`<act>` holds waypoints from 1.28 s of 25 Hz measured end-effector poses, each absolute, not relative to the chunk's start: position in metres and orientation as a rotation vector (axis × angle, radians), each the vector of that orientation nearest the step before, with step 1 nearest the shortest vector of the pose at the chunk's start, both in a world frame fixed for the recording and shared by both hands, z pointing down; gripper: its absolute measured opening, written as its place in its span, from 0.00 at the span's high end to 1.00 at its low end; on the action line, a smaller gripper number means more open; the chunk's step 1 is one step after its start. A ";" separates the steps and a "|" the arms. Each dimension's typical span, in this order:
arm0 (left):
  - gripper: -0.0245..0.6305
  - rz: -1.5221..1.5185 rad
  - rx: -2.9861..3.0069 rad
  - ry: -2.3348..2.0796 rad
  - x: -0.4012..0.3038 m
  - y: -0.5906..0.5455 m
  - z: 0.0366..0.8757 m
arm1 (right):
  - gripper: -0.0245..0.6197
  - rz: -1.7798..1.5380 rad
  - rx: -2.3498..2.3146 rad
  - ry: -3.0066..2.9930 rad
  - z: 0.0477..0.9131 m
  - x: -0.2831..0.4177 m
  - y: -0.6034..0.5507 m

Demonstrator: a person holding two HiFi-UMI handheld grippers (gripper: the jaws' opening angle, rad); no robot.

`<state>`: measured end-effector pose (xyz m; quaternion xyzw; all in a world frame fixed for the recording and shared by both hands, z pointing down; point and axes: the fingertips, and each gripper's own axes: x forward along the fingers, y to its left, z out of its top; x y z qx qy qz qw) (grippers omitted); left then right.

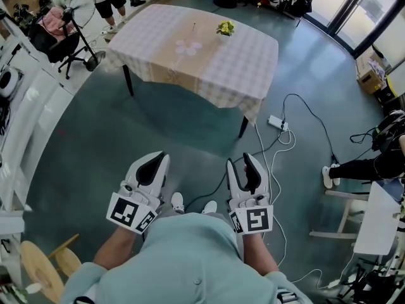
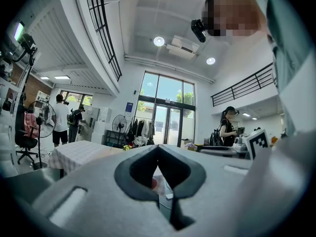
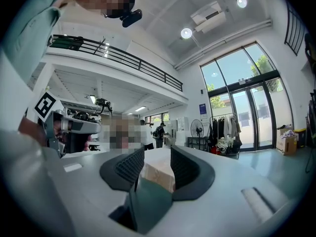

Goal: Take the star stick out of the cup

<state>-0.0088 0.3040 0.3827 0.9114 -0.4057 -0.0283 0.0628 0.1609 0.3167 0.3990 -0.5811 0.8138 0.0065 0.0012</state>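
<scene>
Where we stand: on the grey-green floor, well apart from the counter at the upper centre of the head view.
Left gripper: we hold it at lower left; its fingers meet at the tips with nothing between them.
Right gripper: lower right; its fingers stand wide apart, gripping nothing.
Star stick: a thin upright sliver on the counter, just left of the yellow flowers; we cannot make out the cup.
</scene>
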 end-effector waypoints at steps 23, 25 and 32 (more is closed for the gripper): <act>0.96 -0.075 2.711 -1.333 0.013 0.311 0.384 | 0.74 -0.001 -1.733 2.607 0.404 0.185 0.310; 0.96 -0.076 2.705 -1.348 0.016 0.312 0.383 | 0.74 -0.003 -1.723 2.619 0.404 0.188 0.309; 0.96 -0.085 2.679 -1.405 0.030 0.322 0.386 | 0.74 0.001 -1.680 2.650 0.407 0.202 0.313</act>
